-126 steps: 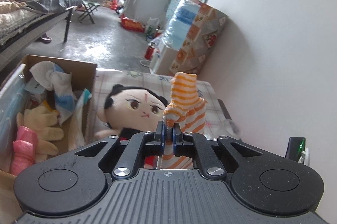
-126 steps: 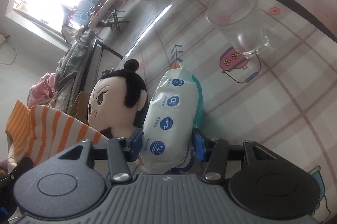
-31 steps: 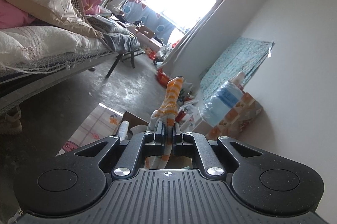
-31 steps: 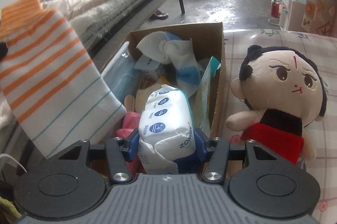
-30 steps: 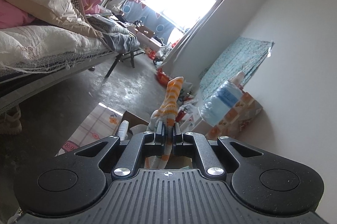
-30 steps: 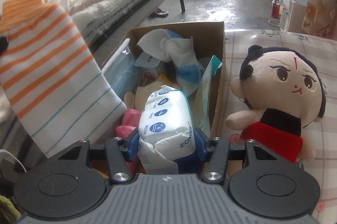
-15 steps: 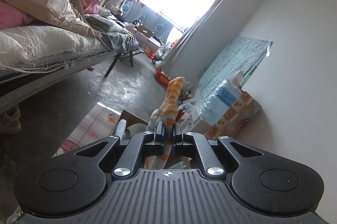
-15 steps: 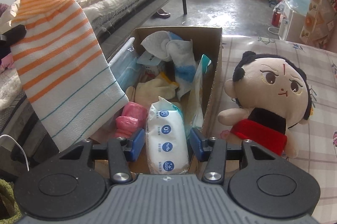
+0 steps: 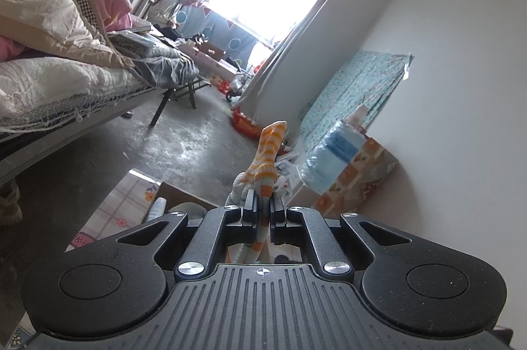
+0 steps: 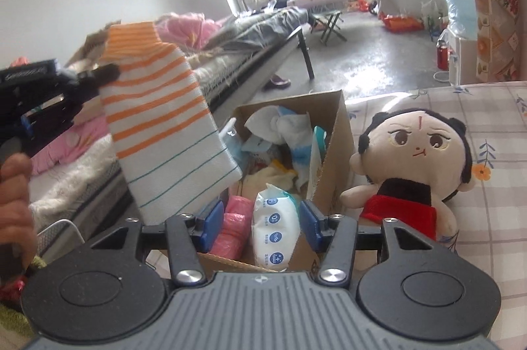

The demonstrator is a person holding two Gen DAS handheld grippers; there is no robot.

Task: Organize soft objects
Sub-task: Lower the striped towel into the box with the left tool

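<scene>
My left gripper (image 9: 262,201) is shut on an orange-and-white striped sock (image 9: 268,152), which sticks up past its fingertips. The right wrist view shows that sock (image 10: 164,126) hanging from the left gripper (image 10: 108,73) over the left side of an open cardboard box (image 10: 332,159). A white wipes pack (image 10: 275,228) lies in the near end of the box beside a pink roll (image 10: 230,228). My right gripper (image 10: 258,218) hovers above the pack with its jaws opening, and the blue pads (image 10: 212,219) do not touch it.
A big-headed plush doll (image 10: 415,159) in red and black sits on the checked tablecloth (image 10: 494,218) right of the box. The box holds several cloths and gloves. A bed (image 10: 230,53) piled with bedding runs along the left. A person's hand (image 10: 13,185) grips the left tool.
The right gripper let go of the wipes pack, which now lies in the box, and drew back and up. The left gripper with the sock rose slightly.
</scene>
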